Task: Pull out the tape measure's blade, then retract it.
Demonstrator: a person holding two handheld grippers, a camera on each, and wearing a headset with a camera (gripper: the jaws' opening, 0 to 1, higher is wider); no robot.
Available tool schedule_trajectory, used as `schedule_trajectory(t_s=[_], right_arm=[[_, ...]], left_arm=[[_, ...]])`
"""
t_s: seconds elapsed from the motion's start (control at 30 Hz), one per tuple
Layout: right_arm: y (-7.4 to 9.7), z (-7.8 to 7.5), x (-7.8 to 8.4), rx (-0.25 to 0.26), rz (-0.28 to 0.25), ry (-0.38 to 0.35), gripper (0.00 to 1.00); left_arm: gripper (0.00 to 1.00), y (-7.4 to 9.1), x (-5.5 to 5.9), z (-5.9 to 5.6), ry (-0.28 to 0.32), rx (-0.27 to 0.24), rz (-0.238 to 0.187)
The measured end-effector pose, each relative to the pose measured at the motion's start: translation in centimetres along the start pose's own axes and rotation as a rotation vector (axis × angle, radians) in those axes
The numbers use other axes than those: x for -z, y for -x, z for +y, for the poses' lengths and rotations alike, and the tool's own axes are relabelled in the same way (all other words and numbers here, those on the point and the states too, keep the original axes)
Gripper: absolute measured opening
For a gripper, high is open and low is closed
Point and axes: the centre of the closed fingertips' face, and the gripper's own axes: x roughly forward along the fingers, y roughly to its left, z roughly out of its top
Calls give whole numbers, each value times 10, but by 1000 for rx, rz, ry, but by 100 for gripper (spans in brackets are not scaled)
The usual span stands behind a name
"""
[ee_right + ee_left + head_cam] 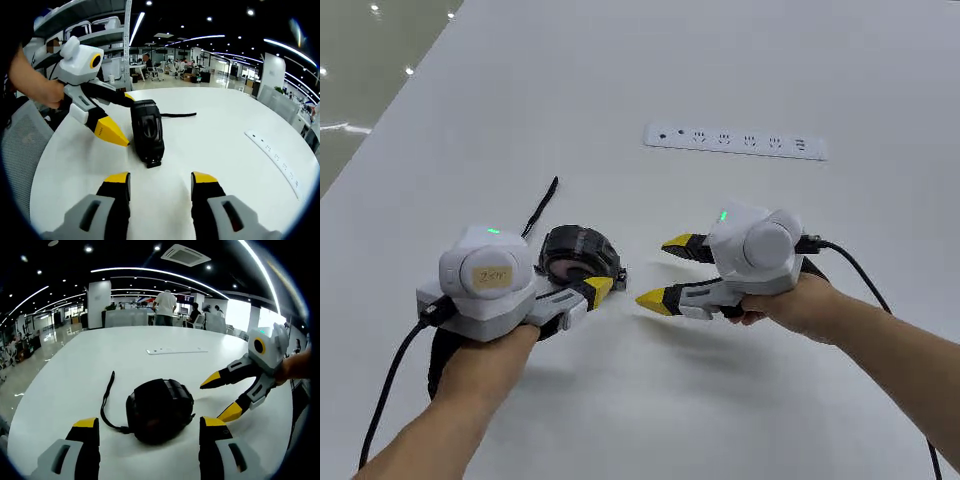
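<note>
Left hand-held gripper [148, 422] spread open at black tape measure [160, 407], right hand-held gripper [653, 270] released nearby

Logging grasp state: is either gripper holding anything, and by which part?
Nothing is held. The left gripper stands open, its jaws either side of the tape measure; the right gripper is open, apart from it.

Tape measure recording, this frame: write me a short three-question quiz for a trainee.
1. True or false: the tape measure has its blade drawn far out across the table.
2. Which lies on the table beyond the tape measure? A power strip, B mug, C notebook.
3. Fill in: the right gripper has its jaws ___.
Key: 1 false; 2 A; 3 open.
</note>
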Motion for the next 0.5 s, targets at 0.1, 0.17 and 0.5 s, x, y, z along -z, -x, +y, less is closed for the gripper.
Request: schedule_trajectory(t_s=[0.1,0.17,0.5], right_arm=[[6,-2,2,21,-3,-27,52],[11,-3,4,36,-6,-35,54],[37,-7,14,109,-27,-102,67]], left_arm=[[79,1,2,-1,-22,21,4],[80,2,3,-3,-29,48,3],[87,12,6,-14,-86,152,-9]])
